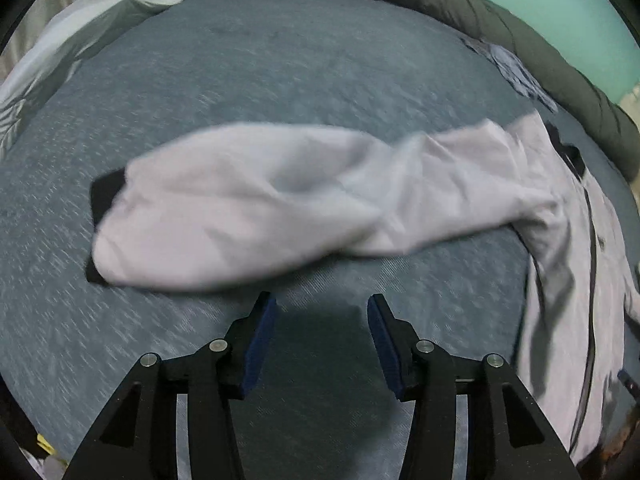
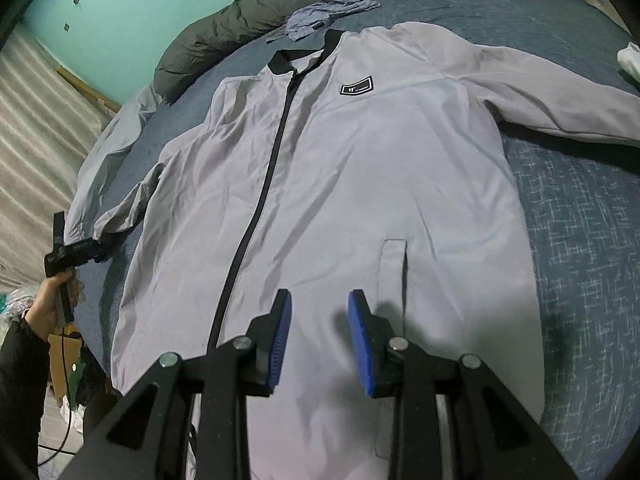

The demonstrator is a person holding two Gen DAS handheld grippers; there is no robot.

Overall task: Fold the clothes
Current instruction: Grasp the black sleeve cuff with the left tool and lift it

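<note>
A light grey jacket [image 2: 340, 184] with a black zip, black collar and chest badge lies front up on the blue bed [image 2: 580, 240]. My right gripper [image 2: 320, 300] hovers over its lower front, open, with nothing between the blue pads. In the left wrist view one sleeve [image 1: 280, 200] stretches out to the left and ends in a black cuff [image 1: 104, 200]. My left gripper [image 1: 322, 304] stands open just short of the sleeve, holding nothing. In the right wrist view a hand [image 2: 52, 300] holds the left gripper [image 2: 98, 250] beside that cuff at the bed's left edge.
A dark green duvet [image 2: 224, 28] is rolled along the far side of the bed. A crumpled blue-grey garment [image 2: 324, 16] lies behind the collar. White cloth [image 2: 630, 58] shows at the right edge, and pale bedding [image 1: 80, 28] at the far left. A cardboard box [image 2: 64, 356] stands on the floor.
</note>
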